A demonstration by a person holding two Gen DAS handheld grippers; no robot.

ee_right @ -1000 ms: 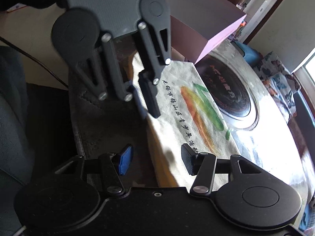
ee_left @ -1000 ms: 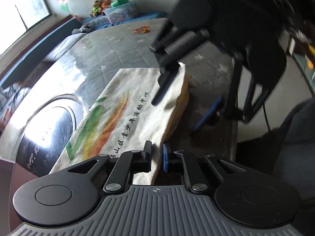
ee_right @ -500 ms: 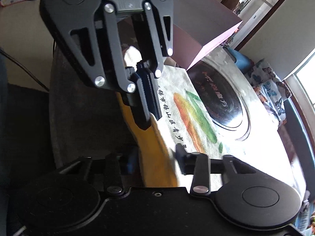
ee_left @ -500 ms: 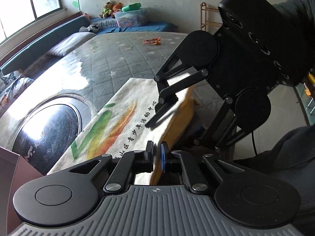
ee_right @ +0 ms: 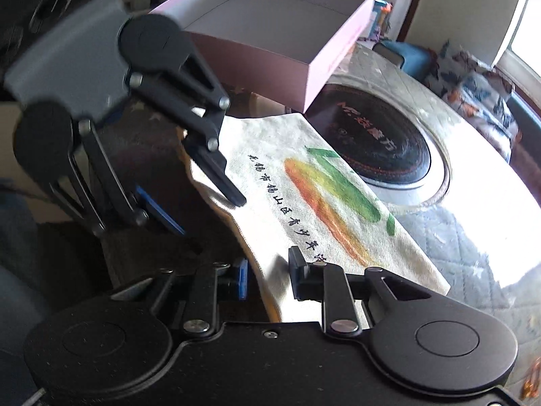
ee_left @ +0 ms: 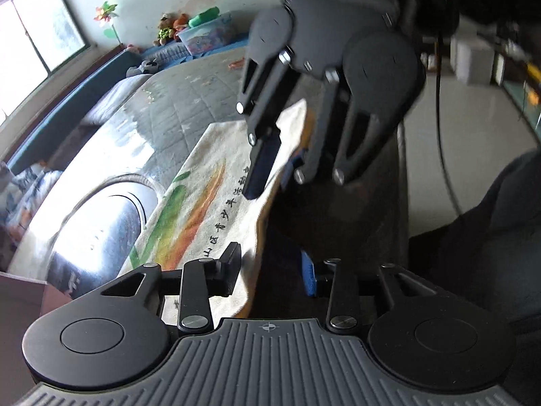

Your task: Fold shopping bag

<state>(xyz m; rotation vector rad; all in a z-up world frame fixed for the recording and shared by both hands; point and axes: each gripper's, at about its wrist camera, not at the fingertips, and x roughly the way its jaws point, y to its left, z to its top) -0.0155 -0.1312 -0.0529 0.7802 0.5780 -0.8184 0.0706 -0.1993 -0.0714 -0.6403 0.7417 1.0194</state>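
**Item:** shopping bag. Cream canvas, orange/green print, one line of black characters. Lies flat, already doubled by the look of it, centre of left wrist view. Its near long edge runs along the table rim, lower centre.

**Handling (est.):** light, soft, limp. No stiffness, so it will sag and drape when lifted. Weave is coarse, so pads should grip well. Not fragile. Layers may slide apart or gape if only the top ply is caught. Best hold is the near long edge, at two spots well apart, all layers together. Avoid the printed middle.

**Left gripper**: jaws spread, having just been opening. Bag edge sits between them. The black finger is over the cloth and the blue pad is clear of it. No pinch.

**Right gripper**: jaws partly drawn in, having just been closing, and they straddle the same edge further along. Can't tell if the pads actually bite.

**Surroundings:**
- Pink box, open and empty, upper centre of right wrist view, its corner just beside the bag's far end.
- Dark round inset in the tabletop, right of the bag, glossy, strong glare.
- Orange scrap, far tabletop, well apart.
- Toys, tub and pinwheel, upper left, off the table.
- Cable, right side, hangs off the table.

**Obstructions:** box corner crowds a fold toward that end. The two grippers are close together. Otherwise there's room.
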